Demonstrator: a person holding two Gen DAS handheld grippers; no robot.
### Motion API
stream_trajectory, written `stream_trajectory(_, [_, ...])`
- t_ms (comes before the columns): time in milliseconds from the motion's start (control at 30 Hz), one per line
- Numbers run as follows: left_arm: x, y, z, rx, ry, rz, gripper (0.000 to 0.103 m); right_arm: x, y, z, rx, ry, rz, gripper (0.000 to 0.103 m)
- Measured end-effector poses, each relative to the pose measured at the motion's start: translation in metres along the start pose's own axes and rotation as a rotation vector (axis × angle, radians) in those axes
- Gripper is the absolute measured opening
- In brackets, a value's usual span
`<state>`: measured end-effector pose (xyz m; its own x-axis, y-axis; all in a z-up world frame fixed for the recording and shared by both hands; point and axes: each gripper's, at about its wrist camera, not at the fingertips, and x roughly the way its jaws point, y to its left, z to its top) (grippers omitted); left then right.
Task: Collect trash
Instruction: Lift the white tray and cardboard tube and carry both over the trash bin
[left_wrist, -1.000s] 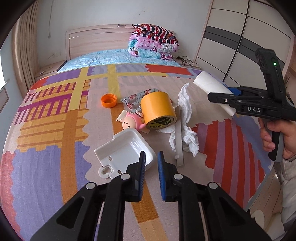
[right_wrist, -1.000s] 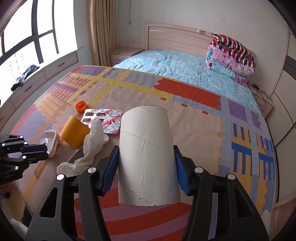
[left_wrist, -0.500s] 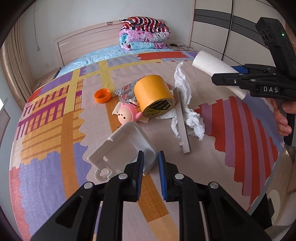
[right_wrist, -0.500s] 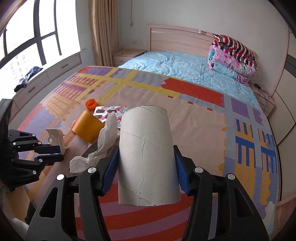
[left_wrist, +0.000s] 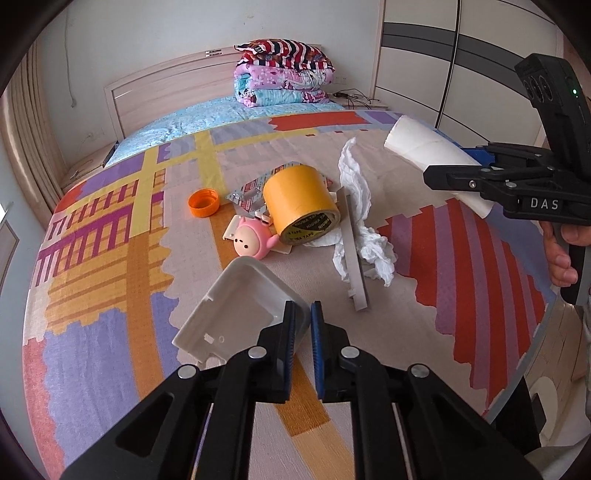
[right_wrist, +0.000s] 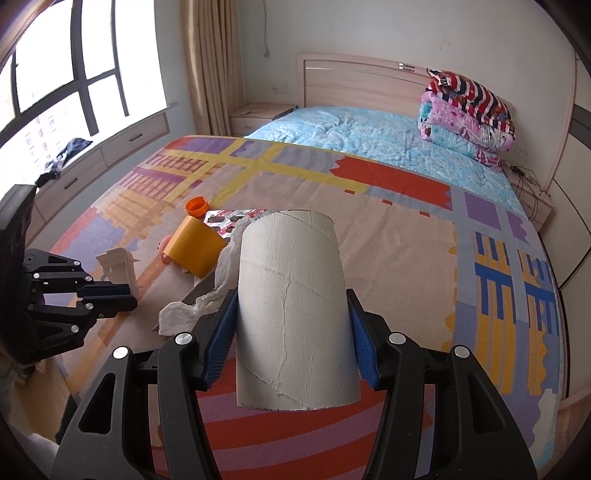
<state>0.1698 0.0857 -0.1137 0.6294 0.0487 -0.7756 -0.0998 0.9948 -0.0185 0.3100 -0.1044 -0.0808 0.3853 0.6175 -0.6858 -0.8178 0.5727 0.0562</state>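
Left claw: your left claw (left_wrist: 302, 322) is clenched on the edge of the white tray (left_wrist: 240, 306); the tray's corner sits pinched between the two blue pads, and the jaws have just been closing on it.
Tray: it tilts up from the blanket (left_wrist: 110, 266), its open side facing you, spreading up and left from the left claw's tips.
Right claw: your right claw (right_wrist: 291, 332) grasps a cardboard tube (right_wrist: 291, 306), one pad pressed to each side of it.
Tube: it stands out beyond the right claw's tips, its far open end pointing toward the headboard (right_wrist: 362, 79). In the left view the tube (left_wrist: 436, 158) hangs above the blanket, up and right of the left claw.
Hand: your fingers (left_wrist: 563, 254) wrap the right claw's handle at the right edge of the left view.
Tape: an orange roll (left_wrist: 299, 205) lies on its side just ahead of the left claw, beyond the tray.
Toy: a pink toy (left_wrist: 253, 242) rests between the tray and the tape, touching the roll.
Tissue: a crumpled white tissue (left_wrist: 356, 206) lies ahead and right of the left claw, beside the tape.
Strip: a grey strip (left_wrist: 352, 254) lies across the tissue, its near end pointing toward the left claw.
Cap: an orange cap (left_wrist: 203, 202) sits ahead and left of the tape, apart from it.
Blister pack: a foil pack (left_wrist: 245, 192) lies partly under the tape's far side.
Bedding: folded quilts (left_wrist: 282, 75) are stacked far ahead by the headboard.
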Motion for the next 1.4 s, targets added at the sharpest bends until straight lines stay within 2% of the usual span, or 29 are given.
stream_trajectory(333, [-0.046, -0.013, -0.005, -0.001, -0.083, -0.037, 0.008, -0.035, 0.018, -0.011, -0.008, -0.046, 0.011, 0.056])
stream_trajectory(867, [-0.111, -0.075, -0.040, 0.053, -0.158, -0.139, 0.008, -0.101, 0.064, -0.062, -0.022, -0.089, 0.027, 0.056])
stream_trajectory(1100, [-0.119, -0.094, -0.064, 0.058, -0.135, -0.192, 0.008, -0.112, 0.081, -0.092, -0.015, -0.067, 0.052, 0.056])
stream_trajectory(1400, [-0.096, -0.109, -0.106, 0.036, -0.026, -0.251, 0.008, -0.097, 0.100, -0.142, 0.019, 0.031, 0.105, 0.056])
